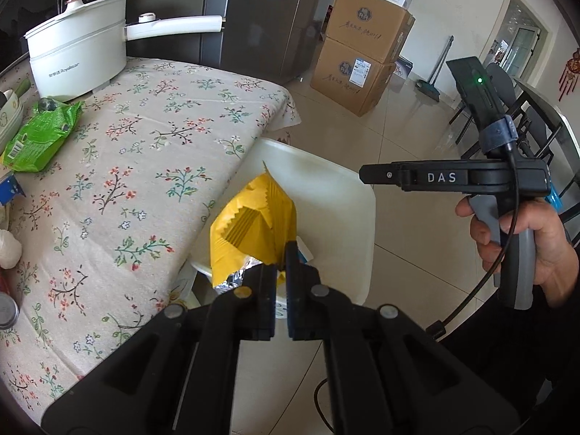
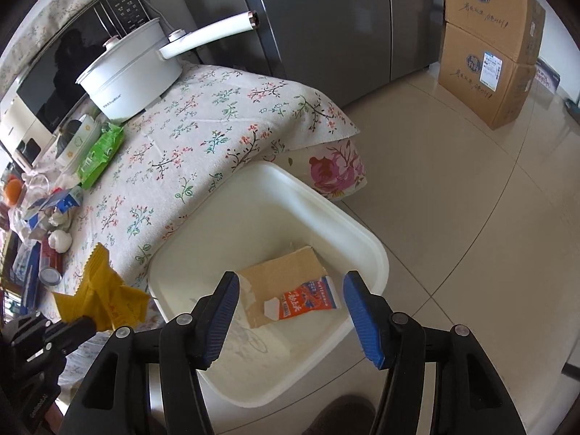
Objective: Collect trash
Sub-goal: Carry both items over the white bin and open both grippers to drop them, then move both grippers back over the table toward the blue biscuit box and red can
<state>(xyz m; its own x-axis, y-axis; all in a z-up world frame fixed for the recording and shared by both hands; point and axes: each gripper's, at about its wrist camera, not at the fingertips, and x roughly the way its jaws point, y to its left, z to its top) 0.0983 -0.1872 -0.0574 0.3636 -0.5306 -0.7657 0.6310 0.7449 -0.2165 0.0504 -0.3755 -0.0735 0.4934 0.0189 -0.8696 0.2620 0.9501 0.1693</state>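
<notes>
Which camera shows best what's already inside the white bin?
The right wrist view: it looks down into the bin, showing cardboard and an orange packet. In the left wrist view the yellow wrapper hides most of the inside.

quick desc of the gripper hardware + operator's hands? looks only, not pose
Both are black plastic two-finger grippers with silver pivot rivets and ribbed blue pads. The right gripper carries white "DAS" lettering, a grey handle, a black cable and a black module with a green LED. The right hand is bare, sleeve dark. The left gripper matches.
</notes>
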